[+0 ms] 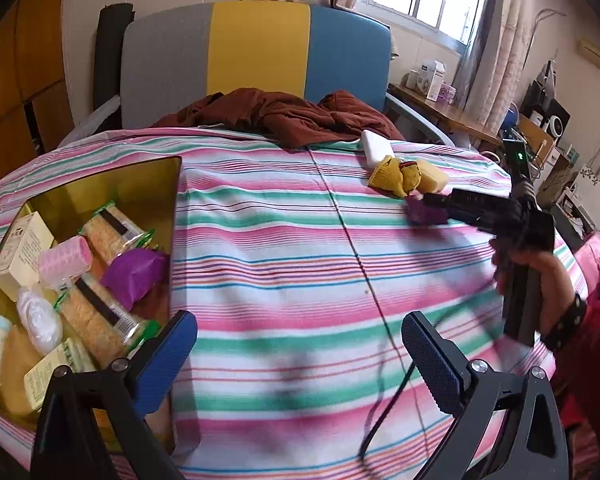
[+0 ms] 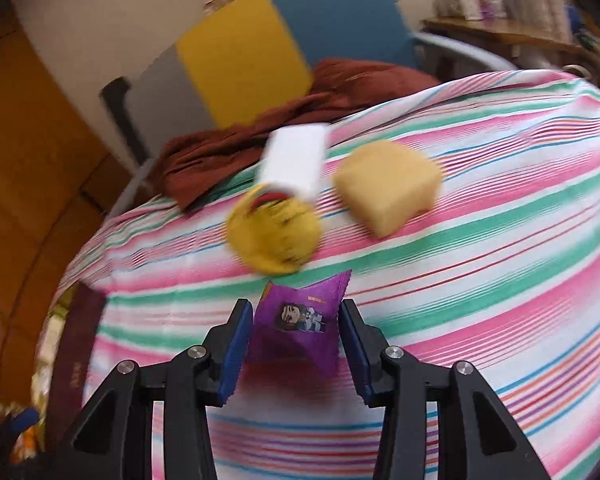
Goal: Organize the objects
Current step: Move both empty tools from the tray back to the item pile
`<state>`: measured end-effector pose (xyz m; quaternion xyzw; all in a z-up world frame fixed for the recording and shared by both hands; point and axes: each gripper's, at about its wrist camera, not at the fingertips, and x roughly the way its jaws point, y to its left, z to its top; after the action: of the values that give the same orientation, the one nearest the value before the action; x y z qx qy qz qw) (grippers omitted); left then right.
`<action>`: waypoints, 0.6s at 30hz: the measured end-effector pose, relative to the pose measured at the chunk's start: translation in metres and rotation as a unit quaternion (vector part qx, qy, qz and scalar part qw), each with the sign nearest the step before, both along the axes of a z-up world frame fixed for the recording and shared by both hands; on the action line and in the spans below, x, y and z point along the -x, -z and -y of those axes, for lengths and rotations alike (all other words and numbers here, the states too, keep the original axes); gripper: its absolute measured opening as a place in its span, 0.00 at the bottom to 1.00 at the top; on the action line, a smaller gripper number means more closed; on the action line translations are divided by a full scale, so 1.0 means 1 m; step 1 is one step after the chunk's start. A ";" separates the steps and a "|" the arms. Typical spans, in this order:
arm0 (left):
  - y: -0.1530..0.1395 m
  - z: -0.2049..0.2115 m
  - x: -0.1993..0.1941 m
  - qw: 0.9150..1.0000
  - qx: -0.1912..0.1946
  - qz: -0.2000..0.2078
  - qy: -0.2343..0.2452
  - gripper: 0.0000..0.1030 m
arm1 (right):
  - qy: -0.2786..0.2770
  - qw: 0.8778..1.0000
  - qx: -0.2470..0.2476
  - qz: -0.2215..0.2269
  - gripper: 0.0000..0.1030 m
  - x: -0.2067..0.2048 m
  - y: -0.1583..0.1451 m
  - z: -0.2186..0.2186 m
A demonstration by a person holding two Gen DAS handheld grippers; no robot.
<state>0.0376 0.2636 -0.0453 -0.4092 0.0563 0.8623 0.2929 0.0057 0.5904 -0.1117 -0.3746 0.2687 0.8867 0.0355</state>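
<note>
A purple snack packet point(image 2: 296, 320) lies on the striped bedcover between the fingers of my right gripper point(image 2: 296, 344); the jaws stand close on both sides of it, and contact is unclear in the blur. It also shows in the left wrist view point(image 1: 424, 212). Beyond it lie a yellow knitted item point(image 2: 274, 236), a pale yellow sponge block point(image 2: 388, 188) and a white box point(image 2: 294, 160). My left gripper point(image 1: 300, 344) is open and empty over the cover, beside a gold box point(image 1: 148, 184) holding several items.
A brown blanket point(image 1: 284, 114) is heaped at the head of the bed against a grey, yellow and blue headboard point(image 1: 256, 48). A wooden desk point(image 1: 440, 108) with boxes stands at the right. A black cable point(image 1: 384, 408) trails across the cover.
</note>
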 end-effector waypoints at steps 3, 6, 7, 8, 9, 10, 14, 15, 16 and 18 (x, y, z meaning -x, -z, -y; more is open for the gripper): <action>0.003 -0.008 0.006 1.000 0.003 0.004 0.000 1.00 | -0.013 1.000 -0.015 -0.015 0.45 -0.006 -0.008 0.007; 0.007 -0.012 0.011 1.000 0.006 0.010 -0.003 1.00 | 0.031 0.997 -0.067 -0.020 0.49 -0.006 -0.020 -0.015; 0.009 -0.014 0.012 1.000 0.006 0.015 -0.003 1.00 | 0.044 0.995 -0.091 -0.014 0.53 -0.002 -0.023 -0.024; 0.011 -0.015 0.014 1.000 0.006 0.020 -0.004 1.00 | 0.053 0.992 -0.112 -0.001 0.56 0.005 -0.024 -0.032; 0.012 -0.016 0.015 1.000 0.007 0.023 -0.004 1.00 | 0.059 0.990 -0.128 0.010 0.62 0.010 -0.024 -0.039; 0.013 -0.018 0.016 1.000 0.009 0.025 -0.005 1.00 | 0.061 0.988 -0.142 0.019 0.63 0.018 -0.023 -0.044; 0.015 -0.026 0.020 0.999 0.017 0.027 -0.001 1.00 | 0.028 0.984 -0.175 0.030 0.63 0.039 -0.020 -0.053; 0.016 -0.028 0.022 0.999 0.019 0.028 0.000 1.00 | 0.018 0.982 -0.185 0.029 0.63 0.043 -0.018 -0.054; 0.016 -0.029 0.024 0.999 0.019 0.029 -0.001 1.00 | 0.006 0.981 -0.190 0.028 0.63 0.049 -0.016 -0.053; 0.015 -0.030 0.027 0.999 0.018 0.030 -0.005 1.00 | -0.004 0.981 -0.190 0.038 0.63 0.060 -0.010 -0.055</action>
<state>0.0103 0.2939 -0.0607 -0.4401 0.0614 0.8500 0.2828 -0.0539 0.6456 -0.1017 -0.3953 0.0927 0.9069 0.1126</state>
